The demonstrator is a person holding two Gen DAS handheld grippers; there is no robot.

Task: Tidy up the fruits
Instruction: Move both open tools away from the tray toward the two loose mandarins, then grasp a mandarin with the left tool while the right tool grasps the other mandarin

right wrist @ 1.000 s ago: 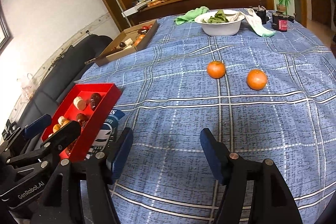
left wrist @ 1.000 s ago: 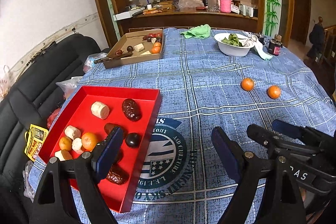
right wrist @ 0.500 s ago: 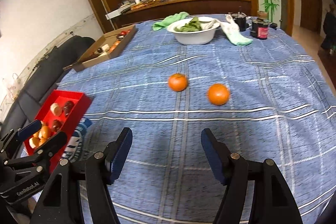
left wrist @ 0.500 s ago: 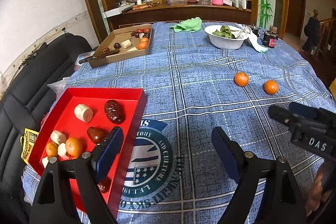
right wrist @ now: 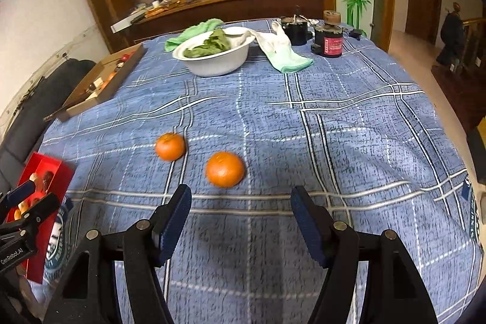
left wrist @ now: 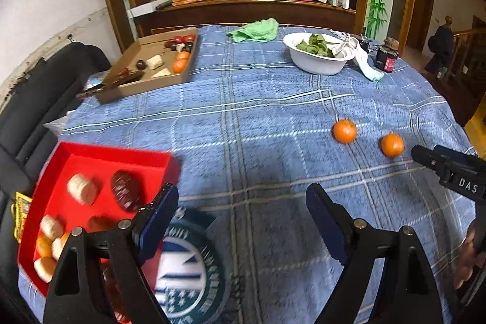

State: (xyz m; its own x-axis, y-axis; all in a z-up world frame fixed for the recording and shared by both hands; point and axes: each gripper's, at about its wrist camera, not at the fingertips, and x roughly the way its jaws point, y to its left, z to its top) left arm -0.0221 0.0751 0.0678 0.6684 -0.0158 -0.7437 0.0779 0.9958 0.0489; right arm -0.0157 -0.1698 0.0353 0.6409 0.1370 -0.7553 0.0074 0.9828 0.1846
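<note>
On tabletop: two round orange tangerines (right wrist: 225, 169), just ahead of my right hand-held gripper (right wrist: 240, 217).
Right hand-held gripper: jaws wide apart, holding nothing.
Left hand-held gripper (left wrist: 240, 220): jaws wide apart, holding nothing.

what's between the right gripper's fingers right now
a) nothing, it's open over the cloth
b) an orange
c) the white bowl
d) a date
a: the right gripper stands open and empty over the blue cloth, with the nearer orange lying just ahead of its fingertips, ungrasped.

Bare table (right wrist: 349, 141) lies between the right gripper (right wrist: 240, 220) and the two oranges (right wrist: 225, 169); the red tray (left wrist: 100, 160) blocks the near left edge, box (left wrist: 158, 81) and bowl (right wrist: 215, 56) the far edge
</note>
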